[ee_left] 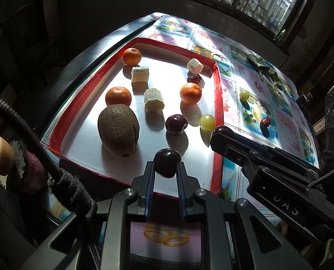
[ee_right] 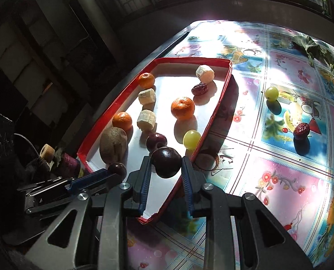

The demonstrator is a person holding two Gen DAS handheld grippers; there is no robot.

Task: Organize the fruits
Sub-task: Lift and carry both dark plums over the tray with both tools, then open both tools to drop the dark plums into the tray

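Your left gripper [ee_left: 166, 165]: jaws closed on a dark plum [ee_left: 168, 162], held above the near end of the red tray [ee_left: 218, 103].
Your right gripper [ee_right: 166, 166]: jaws closed on a second dark plum [ee_right: 166, 162], held over the tray's near right rim.

In the tray, as the left wrist view shows it:
- One kiwi [ee_left: 118, 129], near left, touching the orange behind it.
- Three oranges: far left [ee_left: 132, 56], mid left [ee_left: 118, 96], mid right [ee_left: 190, 93].
- Three pale cut chunks: one [ee_left: 140, 74] just beside the far orange, one [ee_left: 153, 100] in the middle, one [ee_left: 195, 65] at the far right corner.
- One red date [ee_left: 194, 79], between the corner chunk and the mid-right orange.
- One loose dark plum [ee_left: 176, 124], in the middle.
- One green grape [ee_left: 207, 122], against the right rim.

On the patterned tablecloth [ee_right: 279, 180], outside the tray:
- One green grape [ee_right: 271, 93].
- One red date [ee_right: 301, 131], nearer you than that grape.
- Green leaves [ee_right: 310, 47], at the far edge.
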